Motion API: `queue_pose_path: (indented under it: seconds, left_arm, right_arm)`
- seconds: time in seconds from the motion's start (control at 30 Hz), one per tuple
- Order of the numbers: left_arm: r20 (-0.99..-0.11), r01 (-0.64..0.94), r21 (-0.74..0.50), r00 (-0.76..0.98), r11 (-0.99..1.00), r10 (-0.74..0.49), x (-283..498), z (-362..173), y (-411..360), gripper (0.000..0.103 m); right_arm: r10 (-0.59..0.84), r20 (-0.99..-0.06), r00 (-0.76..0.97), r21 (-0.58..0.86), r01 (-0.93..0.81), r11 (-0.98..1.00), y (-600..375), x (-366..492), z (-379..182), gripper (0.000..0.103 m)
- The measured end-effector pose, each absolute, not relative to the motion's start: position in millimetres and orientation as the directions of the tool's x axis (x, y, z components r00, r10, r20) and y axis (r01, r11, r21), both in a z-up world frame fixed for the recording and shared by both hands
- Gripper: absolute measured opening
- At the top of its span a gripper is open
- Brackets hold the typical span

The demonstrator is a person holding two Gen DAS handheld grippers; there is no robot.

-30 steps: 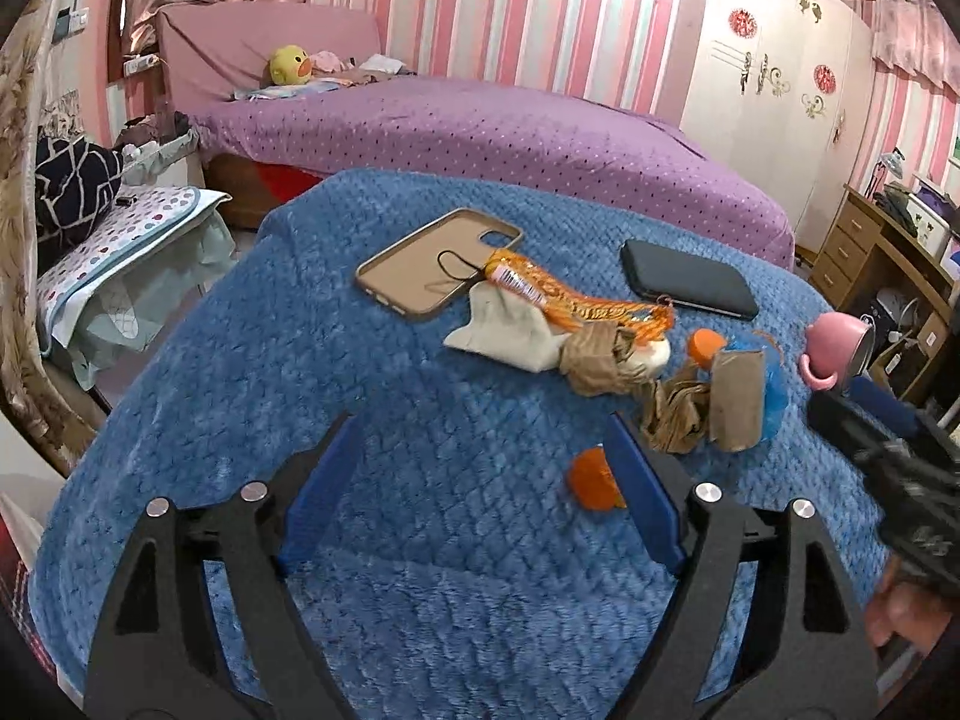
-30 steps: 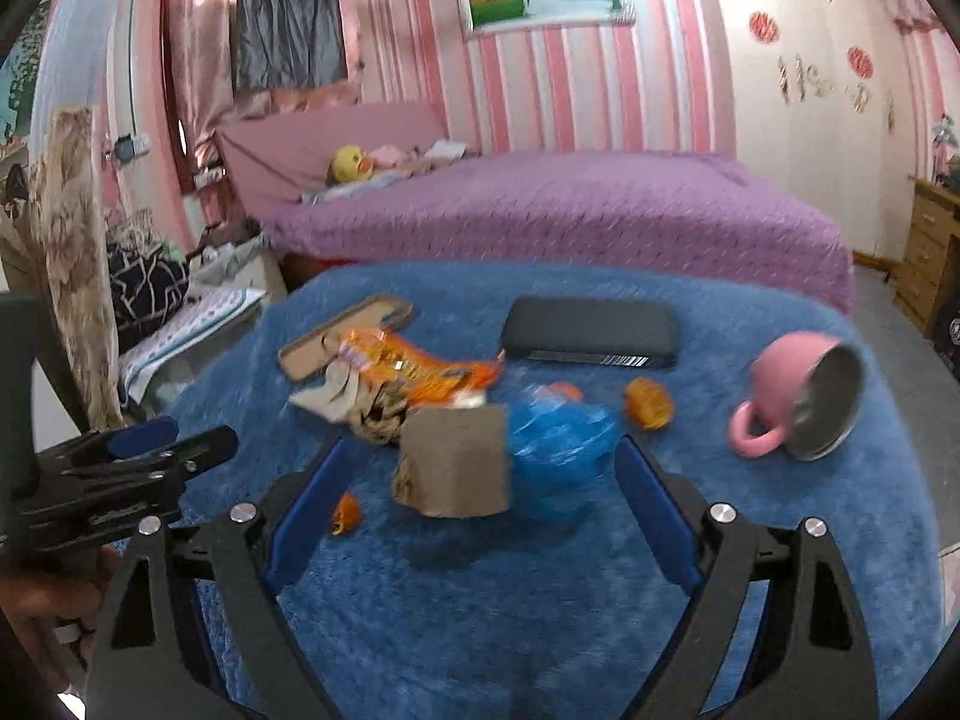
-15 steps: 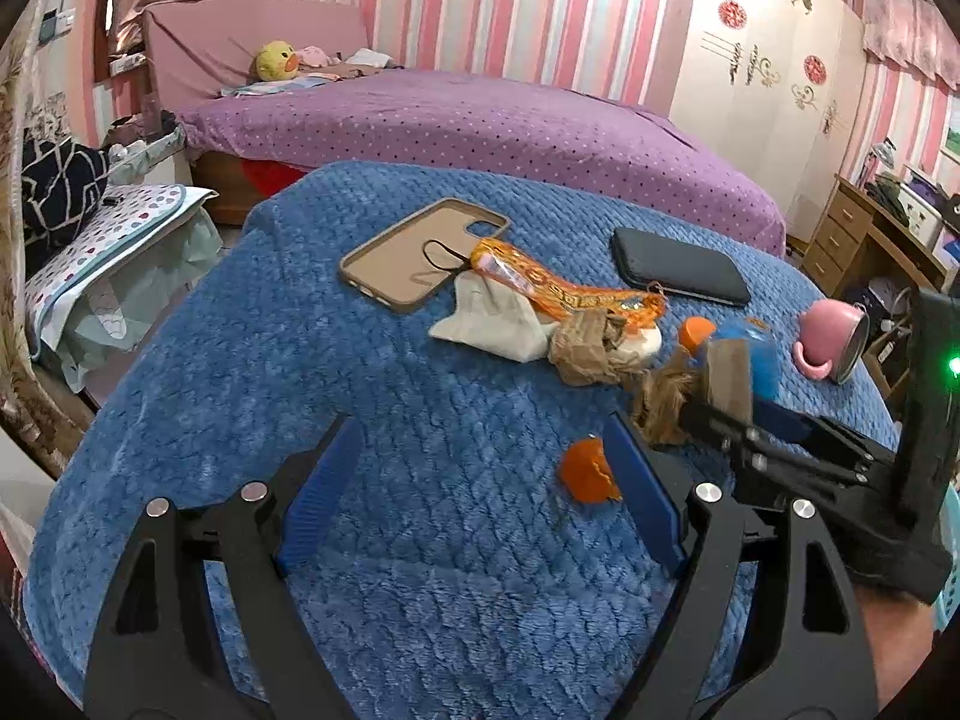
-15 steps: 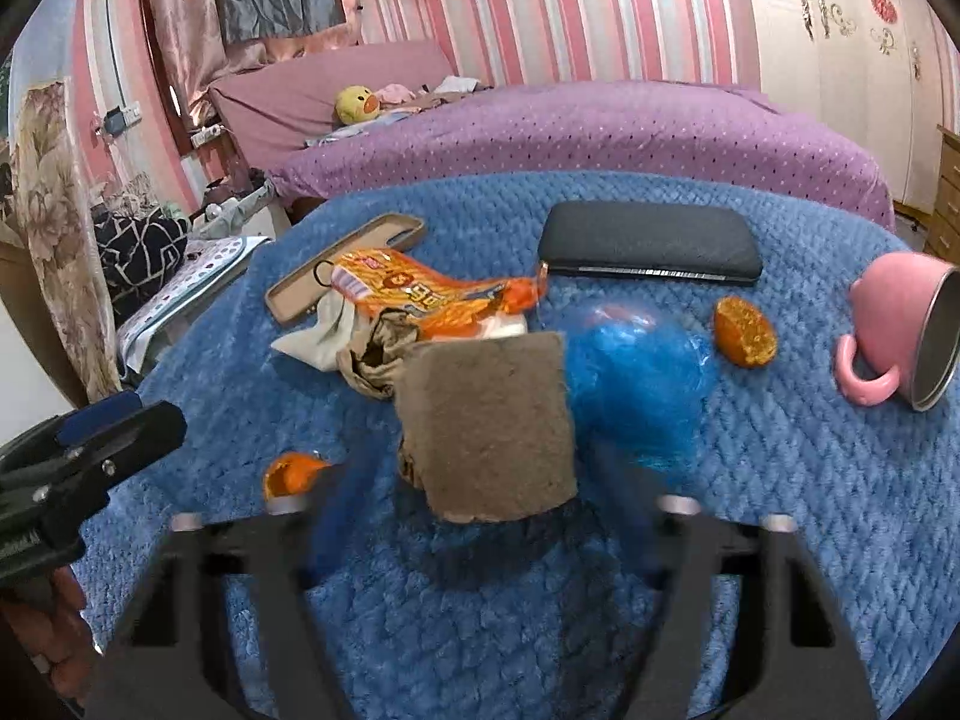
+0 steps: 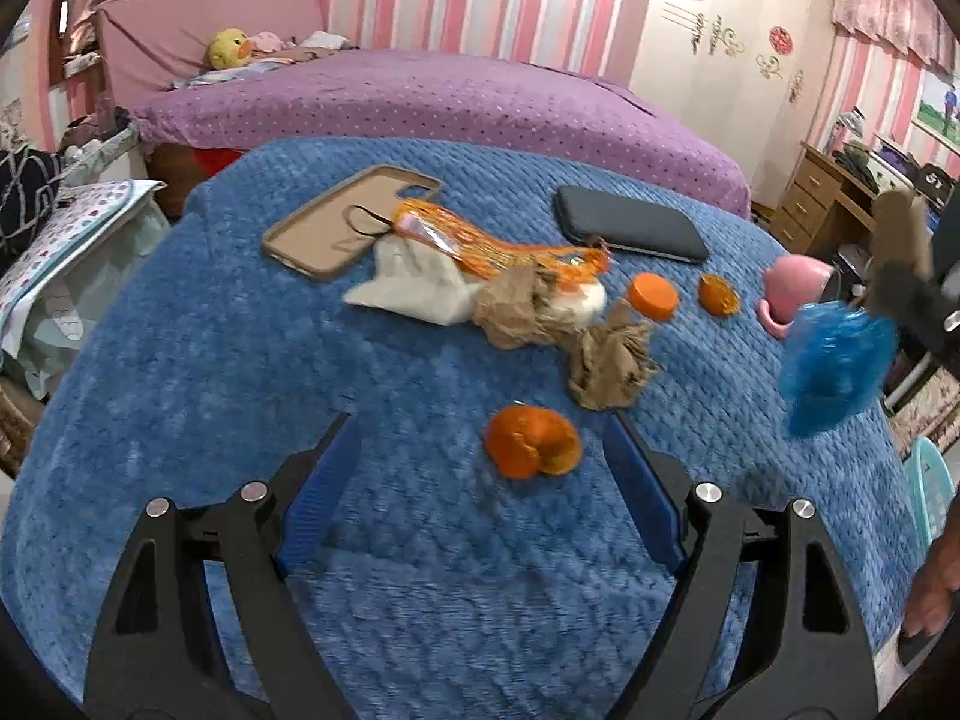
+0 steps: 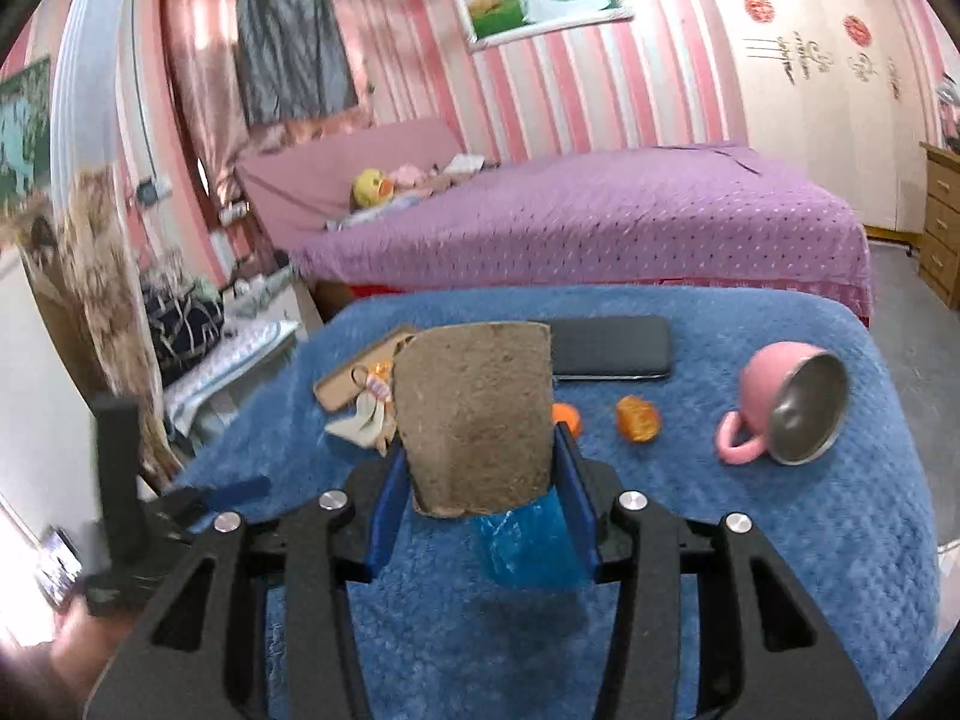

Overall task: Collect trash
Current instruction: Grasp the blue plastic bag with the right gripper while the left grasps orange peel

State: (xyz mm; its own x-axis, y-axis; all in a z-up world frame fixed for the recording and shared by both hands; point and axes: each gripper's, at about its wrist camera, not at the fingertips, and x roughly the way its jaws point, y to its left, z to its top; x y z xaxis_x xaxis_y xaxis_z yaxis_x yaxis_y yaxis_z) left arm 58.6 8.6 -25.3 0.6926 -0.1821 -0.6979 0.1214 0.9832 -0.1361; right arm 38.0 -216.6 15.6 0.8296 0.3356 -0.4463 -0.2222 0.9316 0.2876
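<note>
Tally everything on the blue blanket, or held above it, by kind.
orange bits: 3
paper wads: 2
wrapper: 1
tissue: 1
cardboard: 1
blue bag: 1
phone: 1
case: 1
mug: 1
Total: 12

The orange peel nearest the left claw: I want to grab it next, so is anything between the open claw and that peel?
Nothing visible. The orange peel lies alone on bare blue blanket just ahead of the open left claw. The crumpled brown paper lies beyond it, not in the path.
</note>
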Motion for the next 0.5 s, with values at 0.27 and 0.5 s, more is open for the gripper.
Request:
queue_pose_path:
  seconds: [0.27, 0.5]
  left_arm:
    - [-0.726, 0.169, -0.103, 0.661, 0.98, -0.19, 69.0, -40.2, -22.6, 0.071]
    - [-0.73, 0.188, -0.08, 0.657, 0.979, -0.186, 82.3, -48.8, -35.4, 0.018]
  right_arm:
    - [0.295, -0.496, 0.817, 0.261, -0.184, 0.948, -247.5, 32.0, 9.7, 0.049]
    - [0.263, -0.557, 0.788, 0.203, -0.178, 0.963, -251.1, 35.4, -4.2, 0.049]
